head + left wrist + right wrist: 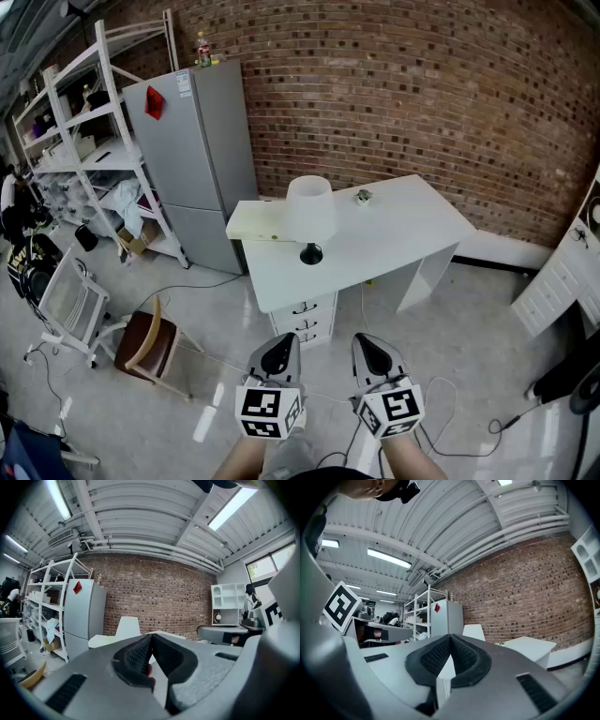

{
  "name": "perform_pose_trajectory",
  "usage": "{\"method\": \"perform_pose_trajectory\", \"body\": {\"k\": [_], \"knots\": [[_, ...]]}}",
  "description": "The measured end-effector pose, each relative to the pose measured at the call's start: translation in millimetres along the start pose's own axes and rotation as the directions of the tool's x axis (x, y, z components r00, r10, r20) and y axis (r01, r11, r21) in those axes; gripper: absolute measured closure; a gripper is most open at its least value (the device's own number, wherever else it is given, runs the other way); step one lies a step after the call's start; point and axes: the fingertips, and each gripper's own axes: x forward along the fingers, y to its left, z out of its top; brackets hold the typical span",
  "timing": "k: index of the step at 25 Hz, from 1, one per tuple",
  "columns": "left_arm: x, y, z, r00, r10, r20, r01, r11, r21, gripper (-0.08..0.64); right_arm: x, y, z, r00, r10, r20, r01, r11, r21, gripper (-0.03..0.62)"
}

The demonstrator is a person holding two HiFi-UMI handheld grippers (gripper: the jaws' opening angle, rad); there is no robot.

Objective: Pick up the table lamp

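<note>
Lamps first: one table lamp point(309, 217), with a white shade over a black stem and a round black base. It stands upright on the left half of the white surface point(412, 234), well apart from both claws. One other thing sits on that surface, a small greenish object point(363, 196) near the back edge, too small to tell what it is. Under the surface is one drawer unit point(306, 322); it looks like three drawers, all closed, though the handles are hard to count from here.

Two claws are held side by side low over the floor point(469, 356), short of the surface and pointing toward it. The left claw point(278, 349) has its jaws pressed together with nothing between them, and its own view looks past them to the lamp's shade and the brick wall point(422, 84). The right claw point(373, 349) is the same, jaws together and empty.

To the left of the surface stands one grey refrigerator point(197, 159), doors closed, with a red tag on the upper door and one bottle point(202, 49) on top. Beside it is one white shelving rack point(84, 141), its shelves loaded with mixed clutter, cloth and boxes. One brown wooden chair point(150, 345) stands on the floor in front of the rack.
</note>
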Motion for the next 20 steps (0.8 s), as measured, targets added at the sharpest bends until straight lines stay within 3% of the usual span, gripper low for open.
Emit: {"method": "perform_pose_trajectory", "body": {"k": [15, 20], "knots": [[144, 105, 36, 0.991, -0.131, -0.022, 0.132, 0.990, 0.049, 0.555, 174, -39, 3, 0.998, -0.066, 0.004, 0.066, 0.997, 0.032, 0.595], [180, 138, 32, 0.987, -0.162, -0.024, 0.162, 0.987, 0.021, 0.554, 216, -42, -13, 0.997, -0.077, -0.031, 0.079, 0.994, 0.073, 0.595]]}}
